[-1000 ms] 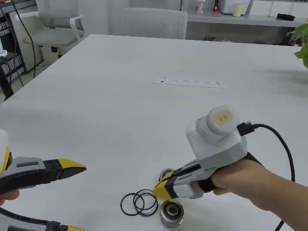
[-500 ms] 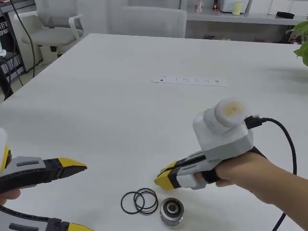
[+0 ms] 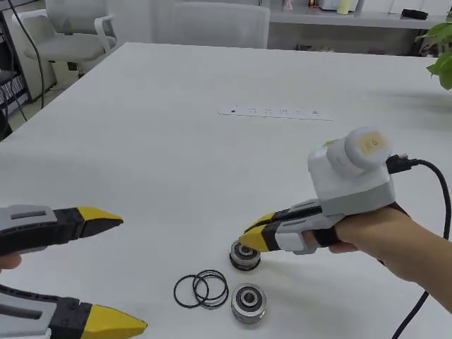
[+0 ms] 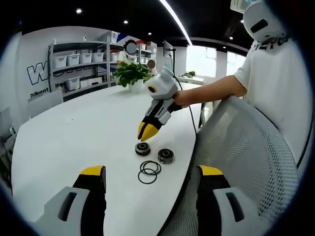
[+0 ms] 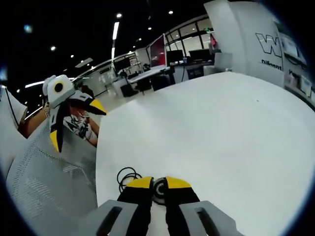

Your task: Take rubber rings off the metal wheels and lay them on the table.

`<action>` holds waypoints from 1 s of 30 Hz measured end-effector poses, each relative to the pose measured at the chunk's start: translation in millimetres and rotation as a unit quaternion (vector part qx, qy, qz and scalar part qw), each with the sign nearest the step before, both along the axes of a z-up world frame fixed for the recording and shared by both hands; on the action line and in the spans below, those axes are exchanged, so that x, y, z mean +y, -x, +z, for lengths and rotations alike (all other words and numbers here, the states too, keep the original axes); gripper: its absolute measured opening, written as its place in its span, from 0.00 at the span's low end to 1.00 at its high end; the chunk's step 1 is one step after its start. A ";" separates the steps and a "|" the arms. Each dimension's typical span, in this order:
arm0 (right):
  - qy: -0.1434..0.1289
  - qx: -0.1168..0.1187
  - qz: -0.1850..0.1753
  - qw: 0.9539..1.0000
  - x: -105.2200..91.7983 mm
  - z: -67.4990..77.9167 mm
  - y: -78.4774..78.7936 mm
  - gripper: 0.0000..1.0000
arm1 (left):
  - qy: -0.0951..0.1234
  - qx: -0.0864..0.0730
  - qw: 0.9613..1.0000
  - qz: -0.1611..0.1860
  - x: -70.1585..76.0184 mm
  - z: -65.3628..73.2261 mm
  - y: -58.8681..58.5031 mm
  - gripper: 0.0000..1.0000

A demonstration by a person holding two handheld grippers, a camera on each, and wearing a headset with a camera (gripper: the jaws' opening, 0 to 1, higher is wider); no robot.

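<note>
Two metal wheels lie near the table's front edge, one point(image 3: 244, 256) point(image 4: 143, 148) just beyond the other point(image 3: 248, 302) point(image 4: 166, 156). A few loose black rubber rings point(image 3: 201, 289) point(image 4: 149, 171) point(image 5: 127, 178) overlap on the table to their left. My right gripper point(image 3: 253, 240) point(image 4: 146, 132) hovers tip-down at the farther wheel point(image 5: 159, 190), its yellow jaws pressed almost together with that wheel showing in the slit. Whether it touches the wheel I cannot tell. My left gripper point(image 3: 120, 275) point(image 4: 151, 172) point(image 5: 74, 123) stands wide open and holds nothing, left of the rings.
A white power strip point(image 3: 272, 111) lies mid-table. The table point(image 3: 176, 162) stretches bare beyond it. Chairs point(image 3: 212, 25) stand at the far edge, and a plant point(image 3: 441, 67) leans in at far right. A cable point(image 3: 431, 212) trails from the right gripper.
My right gripper has drawn back to the right, uncovering the farther wheel under its tip. The left gripper's lower jaw has come further into the head view. The head camera tipped down slightly.
</note>
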State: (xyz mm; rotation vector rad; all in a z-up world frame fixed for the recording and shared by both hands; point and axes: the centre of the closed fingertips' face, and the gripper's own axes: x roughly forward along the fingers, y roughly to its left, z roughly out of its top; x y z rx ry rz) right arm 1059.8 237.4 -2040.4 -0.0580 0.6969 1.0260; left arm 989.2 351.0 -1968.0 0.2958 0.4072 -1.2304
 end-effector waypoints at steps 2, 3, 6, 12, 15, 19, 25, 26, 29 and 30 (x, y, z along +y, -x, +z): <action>0.000 0.005 -0.008 1.000 -5.5 -3.9 -1.9 0.06 | -0.004 0.000 1.000 0.004 -1.8 6.6 -3.1 0.72; 0.004 0.006 -0.010 1.000 -8.6 -6.4 -2.4 0.06 | -0.007 -0.007 1.000 -0.001 -3.6 10.8 -3.6 0.72; 0.014 0.006 -0.014 1.000 -14.3 -11.2 -2.8 0.07 | -0.012 -0.023 1.000 -0.016 -9.7 19.9 -5.1 0.72; 0.042 0.001 -0.002 0.999 -20.9 -21.0 0.2 0.09 | -0.014 -0.040 0.998 -0.054 -27.2 30.9 -7.9 0.72; 0.060 -0.010 0.008 0.998 -22.6 -24.4 1.5 0.11 | -0.025 -0.047 0.996 -0.072 -35.2 29.9 -12.3 0.72; 0.066 -0.014 0.019 0.998 -22.9 -26.9 3.6 0.12 | -0.039 -0.055 0.993 -0.097 -46.5 28.4 -17.9 0.71; 0.060 -0.008 0.026 0.998 -23.2 -27.7 6.6 0.16 | -0.045 -0.082 0.987 -0.134 -72.1 26.7 -28.9 0.66; 0.060 -0.007 0.028 0.998 -22.9 -28.2 7.6 0.17 | -0.047 -0.084 0.986 -0.139 -74.9 25.6 -29.7 0.66; 0.063 -0.005 0.033 0.997 -22.2 -29.7 9.9 0.18 | -0.045 -0.088 0.984 -0.147 -85.0 23.5 -34.2 0.65; 0.065 -0.006 0.034 0.997 -21.9 -31.0 10.1 0.18 | -0.041 -0.088 0.984 -0.150 -89.3 23.2 -36.0 0.65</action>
